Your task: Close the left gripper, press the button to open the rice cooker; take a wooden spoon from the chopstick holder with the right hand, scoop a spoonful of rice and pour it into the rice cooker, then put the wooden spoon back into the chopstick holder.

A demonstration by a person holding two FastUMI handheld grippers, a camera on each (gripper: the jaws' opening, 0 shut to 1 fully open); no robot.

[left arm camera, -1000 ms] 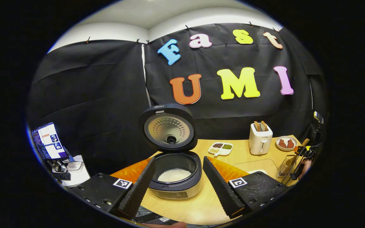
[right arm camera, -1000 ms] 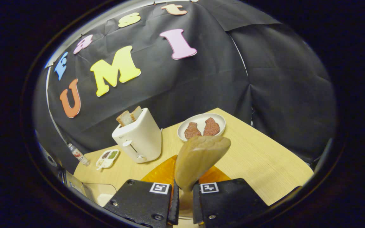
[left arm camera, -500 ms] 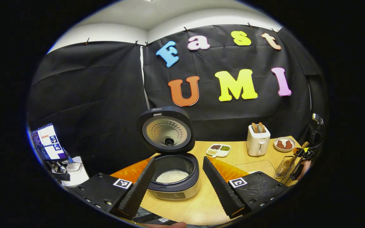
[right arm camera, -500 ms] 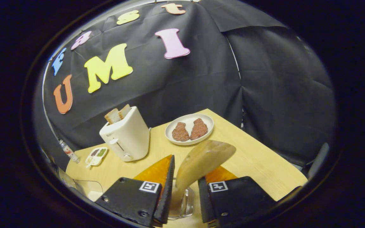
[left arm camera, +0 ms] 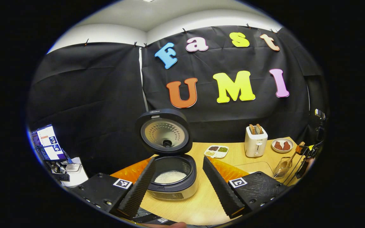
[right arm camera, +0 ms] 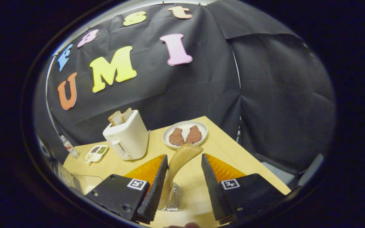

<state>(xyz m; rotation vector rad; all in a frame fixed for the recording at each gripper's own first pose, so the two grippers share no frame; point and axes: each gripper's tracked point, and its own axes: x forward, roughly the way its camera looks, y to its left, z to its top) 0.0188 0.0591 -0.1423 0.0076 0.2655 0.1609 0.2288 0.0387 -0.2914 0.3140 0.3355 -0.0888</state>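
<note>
The rice cooker stands with its lid raised and white rice in the pot. My left gripper is open, its fingers framing the cooker from a short way in front. My right gripper is open too. The wooden spoon stands bowl-up in the chopstick holder between the right gripper's fingers, close to the left one, with neither finger pressing on it. In the left gripper view the holder with the spoon sits at the far right, the right gripper just beyond it.
A white toaster with bread, a plate of meat pieces, a divided dish and a small bottle stand along the back of the wooden table. A clear container lies beside the holder. A lit screen sits off-table, left.
My right gripper has opened, let go of the wooden spoon and pulled back, leaving it in the holder. My left gripper has drawn back a little from the cooker.
</note>
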